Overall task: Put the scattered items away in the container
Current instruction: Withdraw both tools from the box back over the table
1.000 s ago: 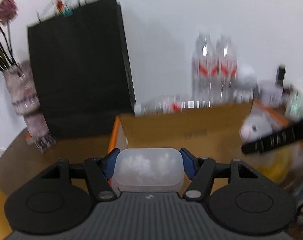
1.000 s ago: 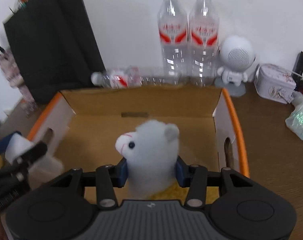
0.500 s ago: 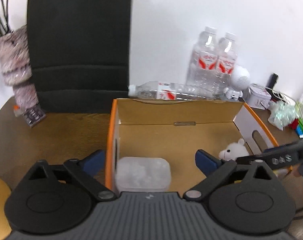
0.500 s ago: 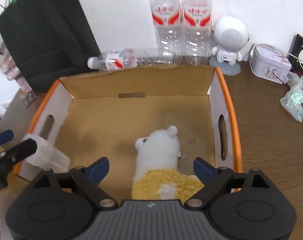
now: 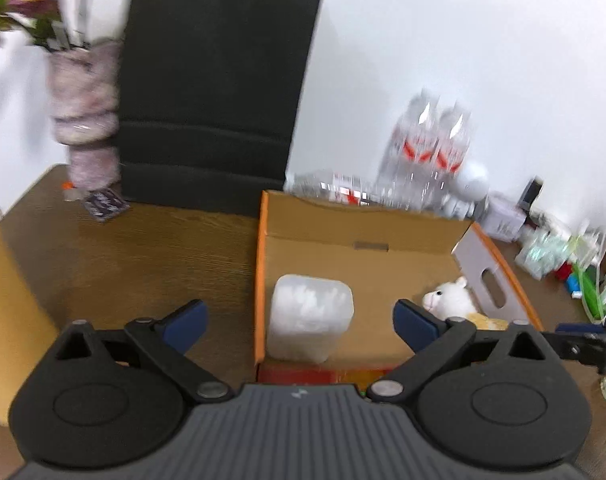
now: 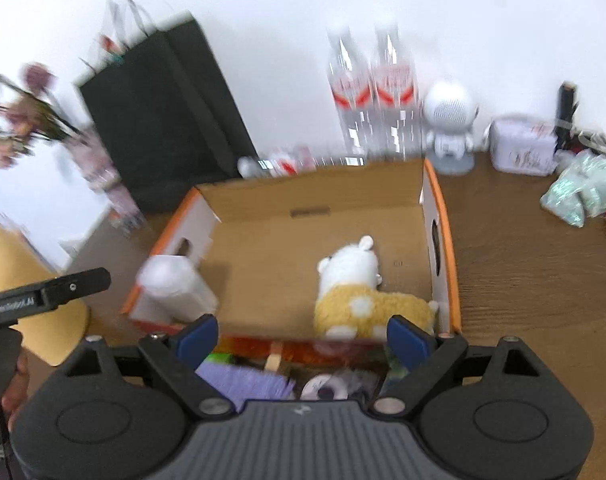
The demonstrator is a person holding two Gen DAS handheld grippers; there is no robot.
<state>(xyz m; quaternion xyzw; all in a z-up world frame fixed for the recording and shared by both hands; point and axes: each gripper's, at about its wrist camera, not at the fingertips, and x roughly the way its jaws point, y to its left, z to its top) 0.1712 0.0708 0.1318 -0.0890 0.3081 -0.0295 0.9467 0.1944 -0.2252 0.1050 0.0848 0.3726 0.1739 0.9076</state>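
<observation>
Both hand-held grippers stand wide open and hold nothing. Left gripper (image 5: 299, 320) sits above the near left corner of the cardboard box (image 5: 263, 264), its blue fingertips (image 5: 185, 326) spread well apart. Right gripper (image 6: 301, 336) sits above the box's near right edge, equally spread.

Inside the box, seen from the left wrist, a translucent plastic tub (image 5: 309, 326) filled with something white rests at about 7 o'clock, against the left wall. A white plush toy (image 6: 359, 288) in a yellow coat lies at about 4 o'clock, close to the right wall. Both lie free of the fingers.

Judging by this, two items are placed and the release step is finished. Just below the right gripper, outside the near wall, lie a purple item (image 6: 247, 382) and a small round white object (image 6: 325, 390), both blurred; these look like the next things to tidy. The next move likely calls for lowering one open gripper around one of them and closing gently.

Behind the box stand two water bottles (image 6: 373, 92) and a black bag (image 5: 215, 92).
</observation>
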